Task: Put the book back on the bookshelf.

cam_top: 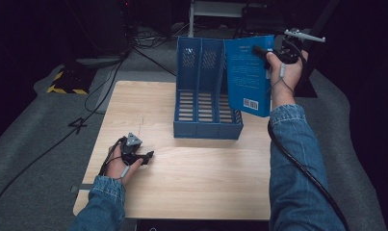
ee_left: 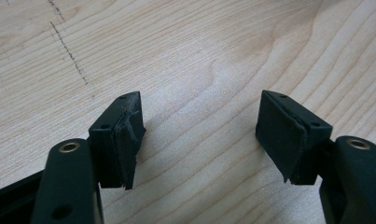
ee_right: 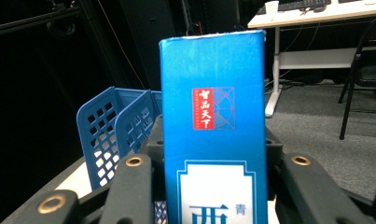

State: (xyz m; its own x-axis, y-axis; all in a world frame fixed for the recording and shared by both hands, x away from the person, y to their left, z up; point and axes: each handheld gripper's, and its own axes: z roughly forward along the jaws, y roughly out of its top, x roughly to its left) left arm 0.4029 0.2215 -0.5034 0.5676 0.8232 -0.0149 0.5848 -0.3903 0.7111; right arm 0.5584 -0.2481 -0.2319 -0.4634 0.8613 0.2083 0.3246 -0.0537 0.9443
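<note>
Over on the left, the left gripper [cam_top: 146,156] just sits on the wooden counter [cam_top: 196,183] near the front edge, jaws spread apart with nothing but bare wood between them. In the middle toward the far side stands the blue file rack [cam_top: 206,96], its slots open at the top. On the right, the right gripper [cam_top: 260,51] is clamped tight on a blue book [cam_top: 247,77], holding it upright in the air just right of the rack and above its right slot. The book looks like a stiff paperback, fairly light, with a glossy cover that could slide, so I reckon pinching it across the spine edge near the top like that is the sensible hold for dropping it in.
</note>
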